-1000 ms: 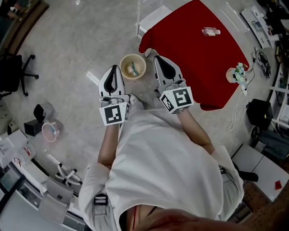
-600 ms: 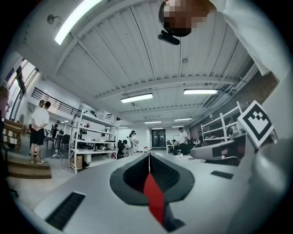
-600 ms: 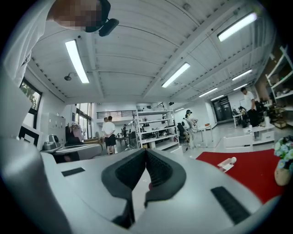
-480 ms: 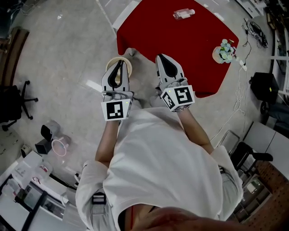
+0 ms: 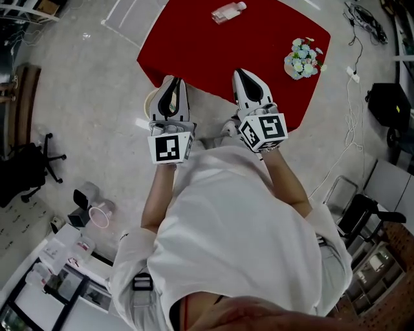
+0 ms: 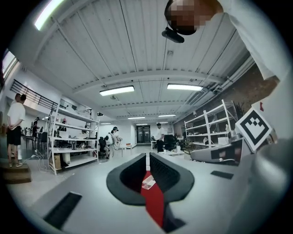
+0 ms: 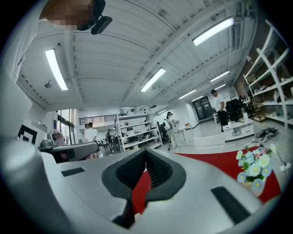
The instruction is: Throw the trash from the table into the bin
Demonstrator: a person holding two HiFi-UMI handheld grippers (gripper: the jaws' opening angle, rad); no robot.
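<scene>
The left gripper (image 5: 172,80) and the right gripper (image 5: 243,72) are both closed on nothing and point level toward the near edge of the red table (image 5: 207,55). The clear plastic trash (image 5: 228,11) lies well ahead of both, at the table's far side. Its long axis runs crosswise to their reach, and it looks nearer the right one. The bin (image 5: 149,101) sits beneath the left gripper, which hides most of it. I cannot tell exactly what the trash is.
</scene>
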